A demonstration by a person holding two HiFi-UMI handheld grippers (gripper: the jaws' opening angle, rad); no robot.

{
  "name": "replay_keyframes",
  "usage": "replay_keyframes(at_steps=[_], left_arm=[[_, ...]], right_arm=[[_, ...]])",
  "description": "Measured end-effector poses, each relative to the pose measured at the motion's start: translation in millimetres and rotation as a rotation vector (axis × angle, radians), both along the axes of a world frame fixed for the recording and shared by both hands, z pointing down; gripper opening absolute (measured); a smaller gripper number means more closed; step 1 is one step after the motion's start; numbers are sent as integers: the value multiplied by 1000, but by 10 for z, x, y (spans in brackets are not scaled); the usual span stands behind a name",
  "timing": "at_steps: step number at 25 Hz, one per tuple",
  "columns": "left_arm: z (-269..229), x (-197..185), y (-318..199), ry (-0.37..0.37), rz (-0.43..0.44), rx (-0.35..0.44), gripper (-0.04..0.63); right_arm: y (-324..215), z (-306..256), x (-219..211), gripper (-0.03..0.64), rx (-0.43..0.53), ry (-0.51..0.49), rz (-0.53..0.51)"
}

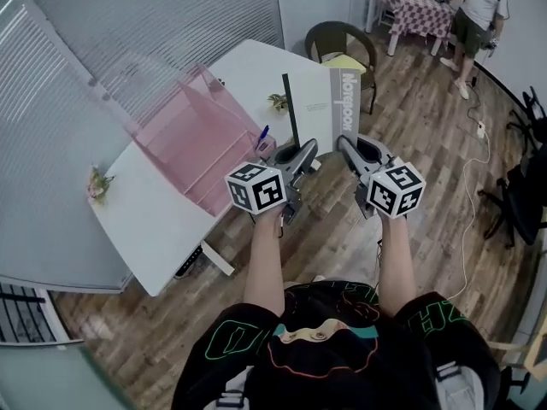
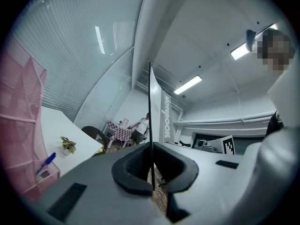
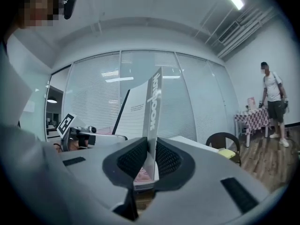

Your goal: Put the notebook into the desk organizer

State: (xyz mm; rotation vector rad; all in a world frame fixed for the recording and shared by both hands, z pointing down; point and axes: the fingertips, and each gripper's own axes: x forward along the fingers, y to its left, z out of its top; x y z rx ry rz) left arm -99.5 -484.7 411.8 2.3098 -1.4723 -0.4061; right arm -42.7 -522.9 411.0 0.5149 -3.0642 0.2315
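A grey notebook (image 1: 323, 105) with a black cover stands upright in the air, held between both grippers above the desk's near edge. My left gripper (image 1: 301, 155) is shut on its thin black cover edge (image 2: 151, 107), which shows end-on between the pads (image 2: 136, 165). My right gripper (image 1: 349, 149) is shut on the grey spine side with the printed title (image 3: 153, 108). The pink mesh desk organizer (image 1: 192, 139) sits on the white desk (image 1: 145, 220), to the left of the grippers and lower.
A blue pen (image 1: 262, 134) and a small potted plant (image 1: 277, 102) lie near the organizer; another plant (image 1: 98, 182) is at the desk's left. A dark armchair (image 1: 342, 48) stands behind the desk. A person (image 1: 475, 15) stands by a checkered table (image 1: 412, 8).
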Motion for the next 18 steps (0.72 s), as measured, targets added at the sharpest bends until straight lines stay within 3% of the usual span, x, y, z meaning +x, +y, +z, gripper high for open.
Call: replay_keyframes(at_steps=[18], left_arm=[[-47, -1476, 1387, 8, -504, -72, 9]], right_arm=[[1163, -35, -1734, 31, -16, -15, -461]])
